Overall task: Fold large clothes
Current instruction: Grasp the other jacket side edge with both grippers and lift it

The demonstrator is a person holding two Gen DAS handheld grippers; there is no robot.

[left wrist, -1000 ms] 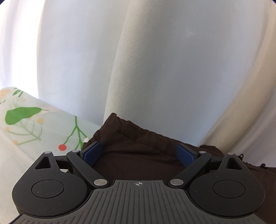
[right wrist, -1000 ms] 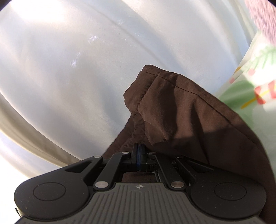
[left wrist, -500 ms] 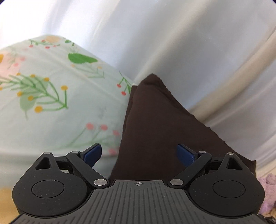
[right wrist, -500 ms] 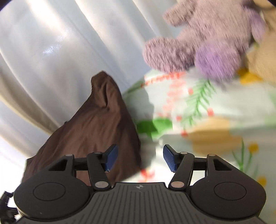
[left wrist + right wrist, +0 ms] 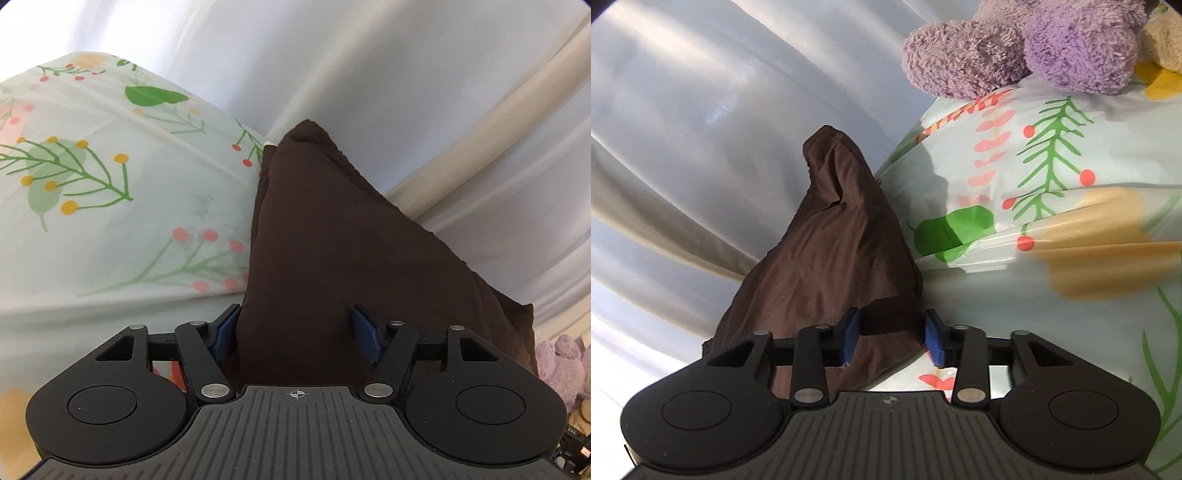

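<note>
A dark brown garment (image 5: 332, 251) lies folded into a long wedge on the floral bed sheet (image 5: 110, 229), close to the white curtain. In the left wrist view my left gripper (image 5: 295, 330) straddles the garment's near end; its jaws are closing, with cloth between the blue pads (image 5: 225, 328) and a wide gap left. In the right wrist view the same brown garment (image 5: 827, 251) runs away from me. My right gripper (image 5: 891, 339) is closing too, and a corner of the cloth lies between its pads (image 5: 849, 338) without being pinched.
White curtain (image 5: 388, 81) hangs right behind the garment. A purple plush toy (image 5: 1015, 48) and a beige one (image 5: 1163, 40) sit on the floral bed sheet (image 5: 1052, 302) at the far right. The purple plush toy (image 5: 561, 363) also shows at the right edge of the left wrist view.
The right gripper let go of the brown cloth, swung out over the bed, and its jaws have since narrowed around a corner. The left gripper swung to the garment's end, then its jaws narrowed.
</note>
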